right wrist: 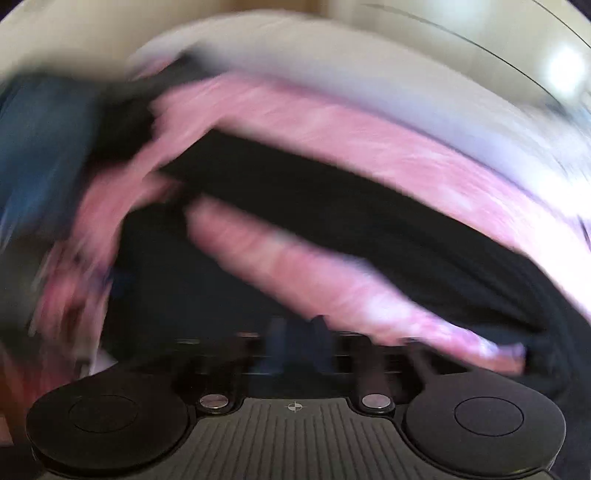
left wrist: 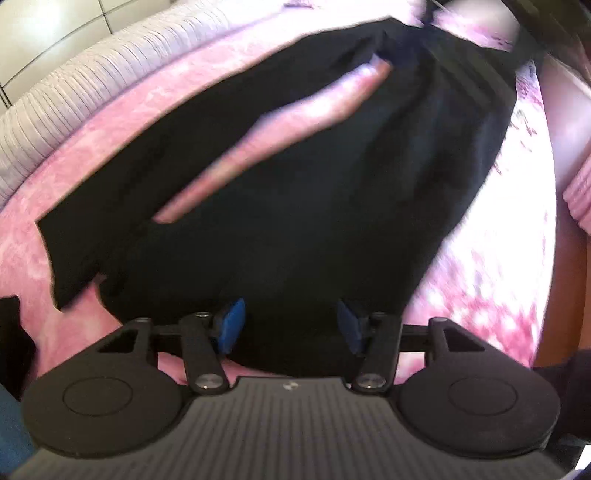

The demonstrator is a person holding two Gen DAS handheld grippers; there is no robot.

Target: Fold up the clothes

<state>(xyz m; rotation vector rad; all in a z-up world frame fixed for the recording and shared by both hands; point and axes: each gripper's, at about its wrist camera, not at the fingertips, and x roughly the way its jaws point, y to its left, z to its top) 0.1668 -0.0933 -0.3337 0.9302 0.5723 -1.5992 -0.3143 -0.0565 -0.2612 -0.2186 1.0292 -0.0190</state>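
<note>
A black pair of trousers (left wrist: 303, 206) lies spread on a pink bedspread (left wrist: 122, 122), its two legs parted by a strip of pink. My left gripper (left wrist: 291, 326) is open, its blue pads (left wrist: 233, 325) wide apart with the near edge of the black cloth lying between them. The right wrist view is badly blurred by motion. There the trousers (right wrist: 369, 221) stretch away over the bedspread (right wrist: 332, 140). My right gripper (right wrist: 295, 332) has its fingers close together on dark cloth. In the left wrist view the trousers' far end bunches to a point (left wrist: 430, 22).
A ribbed lilac pillow or cover (left wrist: 74, 85) runs along the bed's far left edge. Dark blue fabric (right wrist: 40, 147) lies at the left in the right wrist view. A wooden surface (left wrist: 569, 288) shows beyond the bed's right edge.
</note>
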